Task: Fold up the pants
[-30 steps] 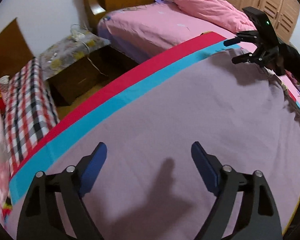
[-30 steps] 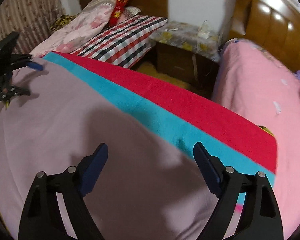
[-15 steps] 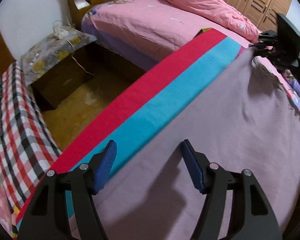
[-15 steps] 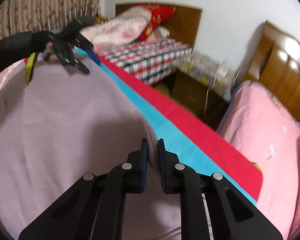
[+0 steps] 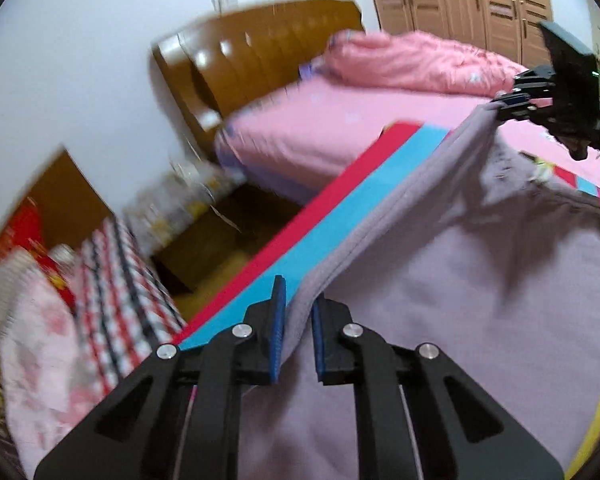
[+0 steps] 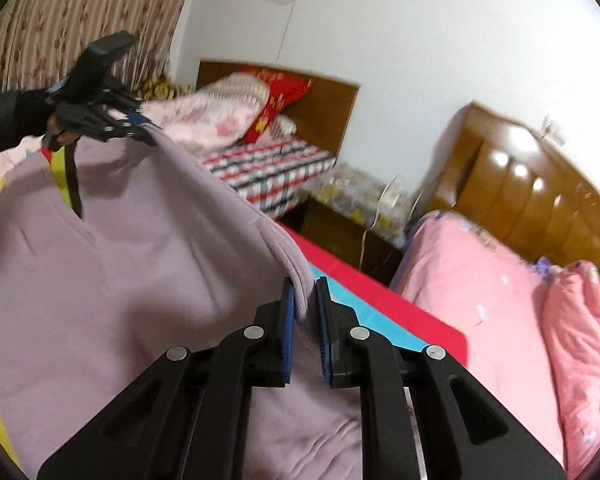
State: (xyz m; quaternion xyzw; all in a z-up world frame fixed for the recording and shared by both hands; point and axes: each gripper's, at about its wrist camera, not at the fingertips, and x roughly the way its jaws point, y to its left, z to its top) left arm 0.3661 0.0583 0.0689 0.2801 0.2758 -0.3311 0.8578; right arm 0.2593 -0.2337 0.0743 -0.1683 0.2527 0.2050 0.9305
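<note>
The mauve pants (image 5: 480, 280) lie spread over a mat with red and cyan stripes (image 5: 340, 220). Their far edge is lifted off the mat and stretched between both grippers. My left gripper (image 5: 298, 300) has its jaws closing, blue pads pinching the doubled fabric edge. At the upper right of that view, my right gripper (image 5: 512, 102) holds the other end of the same edge. In the right wrist view my right gripper (image 6: 305, 292) is shut on the pants (image 6: 120, 260). My left gripper (image 6: 136, 124) grips the far corner at upper left, held by a gloved hand.
A pink bed (image 6: 480, 280) with a wooden headboard (image 6: 540, 200) stands beyond the mat. A dark nightstand (image 5: 204, 240) sits in the gap beside a bed with a checked cover (image 6: 268, 168). Wardrobe doors (image 5: 480, 0) are at the far right.
Both grippers went from wide open above the flat pants to closed on the far edge, the right first. They have since risen, lifting that edge off the mat.
</note>
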